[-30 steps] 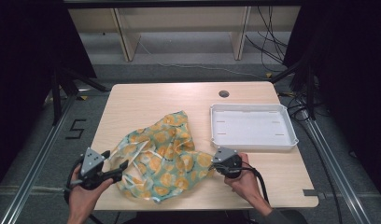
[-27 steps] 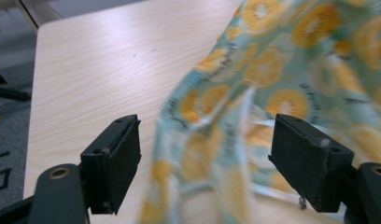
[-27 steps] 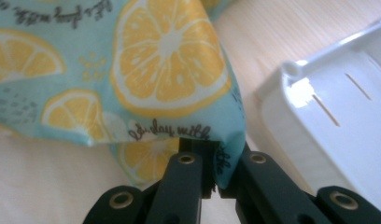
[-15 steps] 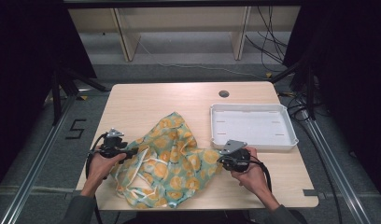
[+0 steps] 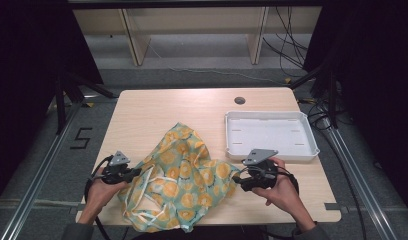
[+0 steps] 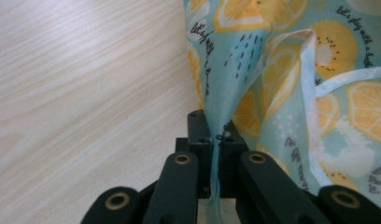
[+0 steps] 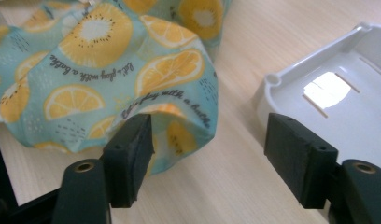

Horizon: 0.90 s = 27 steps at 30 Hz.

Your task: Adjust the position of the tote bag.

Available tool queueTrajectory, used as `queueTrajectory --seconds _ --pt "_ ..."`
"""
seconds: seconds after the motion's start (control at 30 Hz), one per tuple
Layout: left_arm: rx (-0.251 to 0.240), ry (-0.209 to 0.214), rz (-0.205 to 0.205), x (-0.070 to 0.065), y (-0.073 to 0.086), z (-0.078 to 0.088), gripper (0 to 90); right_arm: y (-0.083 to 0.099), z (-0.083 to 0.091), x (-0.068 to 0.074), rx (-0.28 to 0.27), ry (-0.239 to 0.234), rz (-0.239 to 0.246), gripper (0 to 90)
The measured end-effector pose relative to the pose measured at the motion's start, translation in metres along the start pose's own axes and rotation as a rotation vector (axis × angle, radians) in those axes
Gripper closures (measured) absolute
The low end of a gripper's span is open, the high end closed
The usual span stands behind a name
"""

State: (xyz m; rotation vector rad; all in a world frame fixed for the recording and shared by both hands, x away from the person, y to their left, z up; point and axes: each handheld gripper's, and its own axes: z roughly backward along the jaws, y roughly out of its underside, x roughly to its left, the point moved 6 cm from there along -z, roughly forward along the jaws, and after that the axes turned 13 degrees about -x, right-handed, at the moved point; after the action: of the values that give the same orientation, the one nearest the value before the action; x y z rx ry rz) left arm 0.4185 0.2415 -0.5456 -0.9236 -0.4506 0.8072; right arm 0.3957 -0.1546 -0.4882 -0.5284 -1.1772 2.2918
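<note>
1. Cloth bag [image 5: 184, 182] lies crumpled on the counter [image 5: 192, 107], between both grippers.
2. Left gripper [image 6: 215, 149] has just been closing; its jaws are clamped on the bag's edge.
3. Right gripper [image 7: 209, 154] has just been opening; its jaws stand apart, the bag's bulge just beside one jaw.

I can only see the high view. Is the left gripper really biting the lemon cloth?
Observer: Yes. In the left gripper view the left gripper is shut on a fold of the lemon cloth.
Operator: And the other one?
Observer: The right gripper has just been opening; its pads stand apart, and the cloth bulges against one pad without being pinched.
Operator: What's written on the cloth?
Observer: Small dark script runs between the lemon slices; one bit reads "play with a".
Operator: Is the tray smooth inside?
Observer: The white tray has narrow slots in its floor.
</note>
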Motion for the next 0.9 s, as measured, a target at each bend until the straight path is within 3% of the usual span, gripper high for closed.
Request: queueTrajectory --seconds 0.07,0.1,0.17,0.2,0.27,0.3,0.33,0.47,0.53,0.6,0.63,0.67,0.73,0.77,0.8,0.83,0.87,0.9 --pt "0.009 0.0 0.008 0.0 0.003 0.004 87.6 0.013 -0.012 0.001 0.081 0.002 0.024 51.1" --pt "-0.003 0.001 0.012 -0.001 0.003 0.005 87.6 0.016 -0.017 0.001 0.09 0.004 0.045 64.1" --pt "-0.005 0.008 0.019 -0.003 0.006 0.008 87.6 0.016 -0.022 -0.006 0.115 0.034 0.116 76.2" --pt "0.003 0.004 0.015 -0.003 0.007 0.009 87.6 0.011 -0.024 -0.009 0.102 0.053 0.15 81.3" --pt "0.004 0.008 0.029 -0.006 0.01 0.012 87.6 0.0 -0.026 -0.011 0.079 0.036 0.175 86.4" --pt "-0.003 0.016 0.039 -0.009 0.011 0.013 87.6 -0.009 -0.026 -0.013 0.057 0.047 0.177 88.1" --pt "0.003 0.023 0.024 -0.011 0.011 0.015 87.6 -0.017 -0.027 -0.015 0.045 0.059 0.194 88.6" --pt "0.002 0.043 0.044 -0.024 0.016 0.018 87.5 -0.04 -0.042 -0.03 0.046 0.103 0.23 88.7" --pt "0.003 0.059 0.042 -0.033 0.017 0.02 87.3 -0.041 -0.05 -0.042 0.077 0.109 0.227 83.9" --pt "-0.007 0.071 0.032 -0.043 0.016 0.023 87.2 -0.037 -0.052 -0.048 0.125 0.107 0.206 66.1" --pt "-0.007 0.077 0.022 -0.047 0.016 0.024 87.1 -0.031 -0.049 -0.049 0.195 0.083 0.169 55.4" --pt "-0.016 0.078 0.025 -0.051 0.015 0.025 87.1 -0.028 -0.046 -0.051 0.216 0.067 0.159 52.0" --pt "-0.041 0.079 0.042 -0.059 0.012 0.026 86.6 -0.028 -0.033 -0.058 0.192 0.104 0.094 42.2" --pt "-0.04 0.095 0.025 -0.06 0.012 0.028 86.2 -0.029 -0.025 -0.06 0.211 0.087 0.068 36.4" --pt "-0.034 0.095 0.035 -0.063 0.012 0.028 85.6 -0.031 -0.017 -0.063 0.214 0.075 0.06 35.0" --pt "-0.023 0.101 0.035 -0.063 0.013 0.029 83.4 -0.036 -0.008 -0.063 0.183 0.062 0.05 35.0" --pt "-0.025 0.1 0.02 -0.063 0.013 0.029 81.0 -0.043 -0.002 -0.061 0.117 0.057 0.034 34.2" --pt "-0.025 0.1 0.02 -0.063 0.013 0.029 79.3 -0.043 -0.002 -0.061 0.117 0.057 0.034 34.2"
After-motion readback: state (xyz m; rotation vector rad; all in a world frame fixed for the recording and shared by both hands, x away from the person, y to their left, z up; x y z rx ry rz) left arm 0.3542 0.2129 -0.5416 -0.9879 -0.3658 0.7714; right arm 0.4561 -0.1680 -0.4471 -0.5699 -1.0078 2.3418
